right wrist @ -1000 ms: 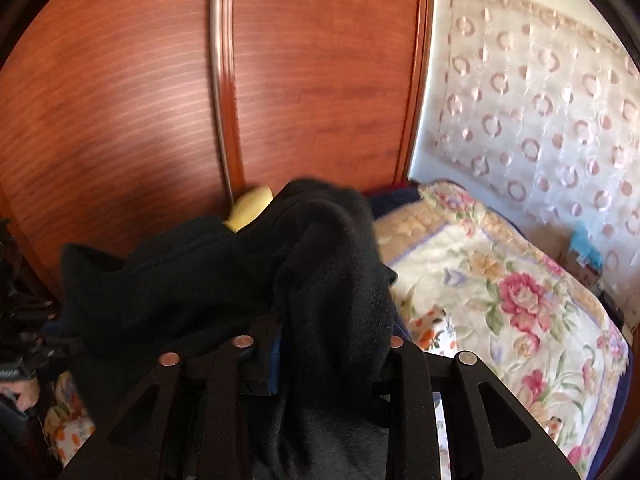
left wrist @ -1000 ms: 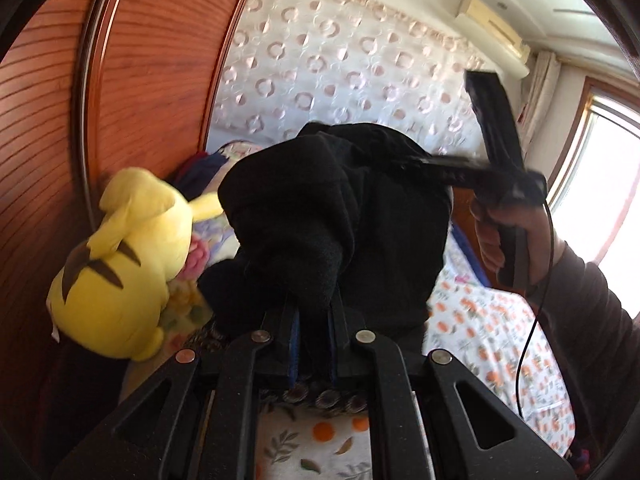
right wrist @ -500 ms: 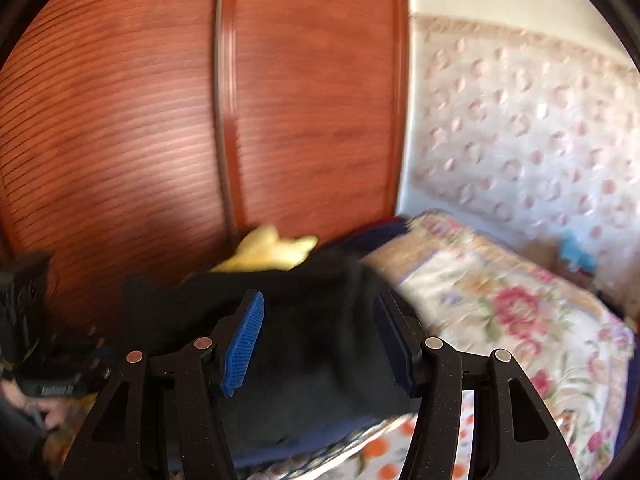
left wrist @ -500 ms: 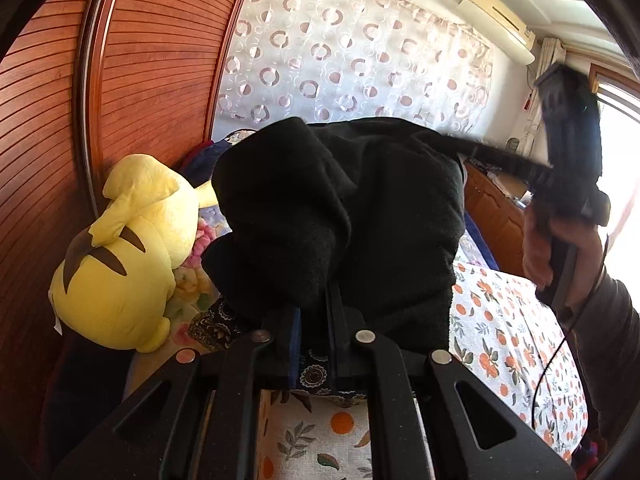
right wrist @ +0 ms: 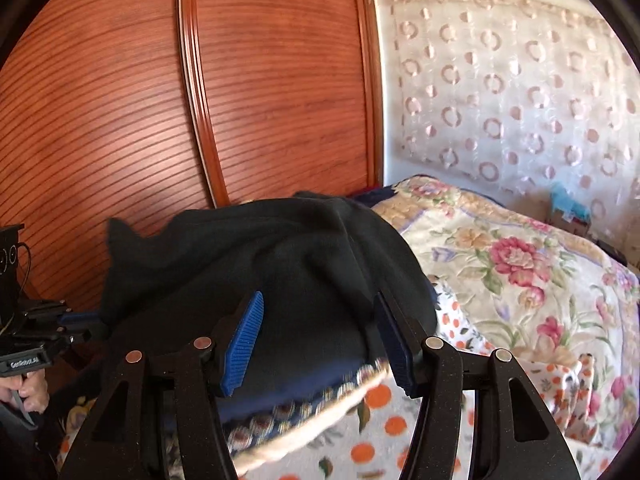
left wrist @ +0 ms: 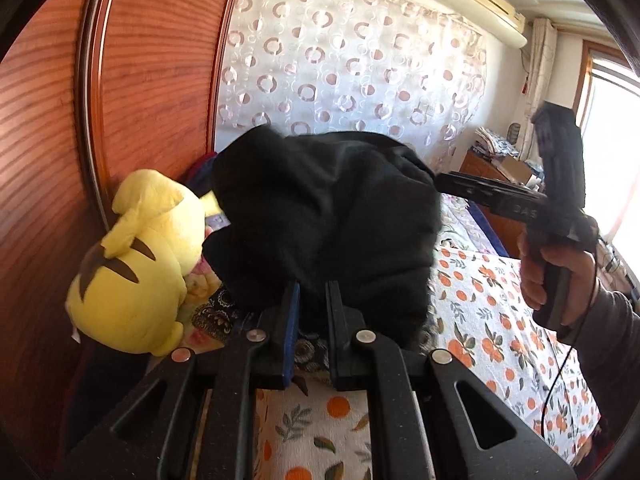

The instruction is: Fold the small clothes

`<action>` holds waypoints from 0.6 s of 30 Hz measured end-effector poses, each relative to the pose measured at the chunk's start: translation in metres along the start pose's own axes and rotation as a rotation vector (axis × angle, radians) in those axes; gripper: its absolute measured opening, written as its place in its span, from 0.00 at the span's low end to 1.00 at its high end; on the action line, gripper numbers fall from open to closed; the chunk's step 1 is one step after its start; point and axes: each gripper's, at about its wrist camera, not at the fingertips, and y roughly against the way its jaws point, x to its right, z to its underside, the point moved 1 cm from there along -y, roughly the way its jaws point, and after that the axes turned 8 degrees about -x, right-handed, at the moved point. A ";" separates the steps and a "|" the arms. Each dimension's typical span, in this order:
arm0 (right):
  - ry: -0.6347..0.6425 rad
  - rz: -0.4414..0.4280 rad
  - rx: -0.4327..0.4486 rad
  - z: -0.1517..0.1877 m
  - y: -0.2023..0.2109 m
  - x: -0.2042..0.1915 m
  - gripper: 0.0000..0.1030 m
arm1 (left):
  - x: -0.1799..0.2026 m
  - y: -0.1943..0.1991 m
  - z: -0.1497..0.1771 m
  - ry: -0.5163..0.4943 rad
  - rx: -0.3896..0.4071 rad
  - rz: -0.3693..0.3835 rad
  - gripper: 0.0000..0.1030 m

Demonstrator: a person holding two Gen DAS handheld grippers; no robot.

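A black fleece garment point(left wrist: 328, 216) is bunched up over the bedding, and it fills the middle of the right wrist view point(right wrist: 280, 264) too. My left gripper point(left wrist: 312, 288) has a fold of it between its fingertips. Its jaws are opening, and the cloth still fills the narrow gap. My right gripper point(right wrist: 320, 296) stands open in front of the garment, blue pads point(right wrist: 244, 340) clear of the cloth. In the left wrist view the right gripper point(left wrist: 444, 182) points at the garment's right side, held by a hand point(left wrist: 552, 276). The left gripper point(right wrist: 68, 320) shows at the garment's left edge.
A yellow plush toy point(left wrist: 136, 272) leans on the ribbed wooden wardrobe door point(left wrist: 52, 160) at the left. An orange-print sheet point(left wrist: 492, 320) covers the bed, and a floral quilt point(right wrist: 520, 264) lies at the right. A patterned curtain point(left wrist: 340, 64) hangs behind.
My right gripper has opened, let go of the black garment and drawn back from it. The garment has sunk lower onto the bedding. The gap between the left fingers has widened slightly.
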 end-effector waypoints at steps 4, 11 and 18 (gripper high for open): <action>-0.025 0.041 0.034 0.038 0.033 -0.020 0.58 | 0.017 0.023 0.007 -0.027 0.046 -0.004 0.42; -0.050 0.078 0.068 0.090 0.108 -0.051 0.58 | 0.063 0.044 0.015 -0.114 0.107 -0.001 0.78; -0.097 0.130 0.122 0.129 0.172 -0.068 0.58 | 0.117 0.045 0.023 -0.185 0.109 -0.001 0.78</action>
